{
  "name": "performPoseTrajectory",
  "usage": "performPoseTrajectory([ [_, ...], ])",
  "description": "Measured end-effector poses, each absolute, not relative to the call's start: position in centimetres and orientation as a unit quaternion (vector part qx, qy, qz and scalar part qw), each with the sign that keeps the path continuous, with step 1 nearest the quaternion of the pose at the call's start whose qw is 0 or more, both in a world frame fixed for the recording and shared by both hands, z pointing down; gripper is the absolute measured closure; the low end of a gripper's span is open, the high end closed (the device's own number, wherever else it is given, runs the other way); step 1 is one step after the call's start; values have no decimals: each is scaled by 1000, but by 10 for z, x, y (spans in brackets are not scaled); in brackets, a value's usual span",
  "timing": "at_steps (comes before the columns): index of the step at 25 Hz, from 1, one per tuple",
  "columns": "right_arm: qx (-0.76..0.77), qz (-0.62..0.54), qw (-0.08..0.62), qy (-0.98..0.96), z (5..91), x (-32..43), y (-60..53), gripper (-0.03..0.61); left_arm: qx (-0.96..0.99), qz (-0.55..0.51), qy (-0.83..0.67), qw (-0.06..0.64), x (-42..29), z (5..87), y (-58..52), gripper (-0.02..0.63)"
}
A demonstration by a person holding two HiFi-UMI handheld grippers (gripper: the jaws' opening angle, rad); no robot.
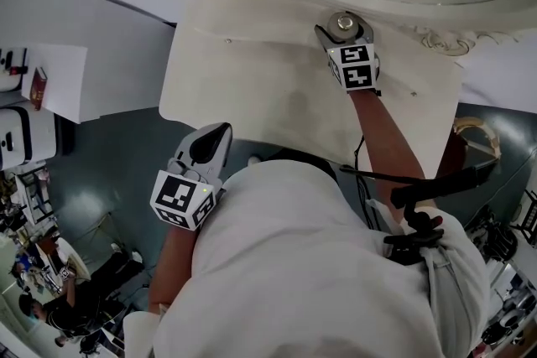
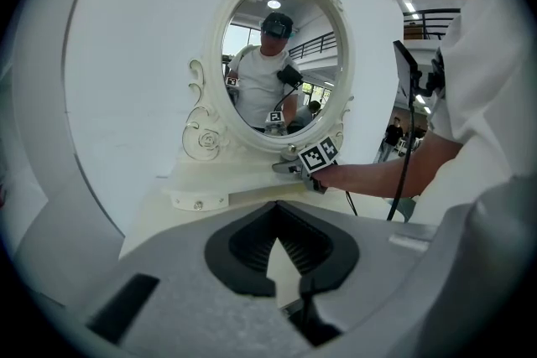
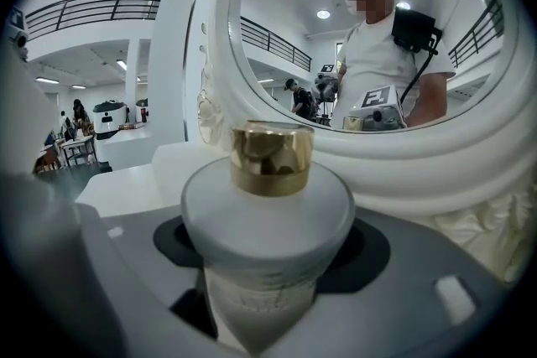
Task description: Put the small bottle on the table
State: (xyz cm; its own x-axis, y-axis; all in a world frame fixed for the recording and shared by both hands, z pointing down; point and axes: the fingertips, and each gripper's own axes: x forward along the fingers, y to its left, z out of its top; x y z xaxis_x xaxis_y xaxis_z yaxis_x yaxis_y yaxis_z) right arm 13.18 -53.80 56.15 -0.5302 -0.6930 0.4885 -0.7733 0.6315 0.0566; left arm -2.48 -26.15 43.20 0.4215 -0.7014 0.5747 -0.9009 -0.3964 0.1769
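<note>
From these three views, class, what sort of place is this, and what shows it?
Probably a large open hall with a staged vanity corner: an ornate white oval mirror stands on a white dressing table, and a railed upper gallery runs beyond it.

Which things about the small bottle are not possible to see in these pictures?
1. Base of the small bottle: hidden by the right gripper in its own view; the head view looks down on its top, so contact with the table is unclear.
2. Print on the bottle: too faint, right gripper view.
3. Left gripper view: bottle too small, behind the right gripper.
</note>
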Motion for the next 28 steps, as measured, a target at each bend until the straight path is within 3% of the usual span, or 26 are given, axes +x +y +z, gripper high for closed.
performPoseTrajectory([
  [28, 476, 117, 298, -819, 578, 135, -551, 227, 817, 190, -487, 245, -47, 437, -257, 611],
])
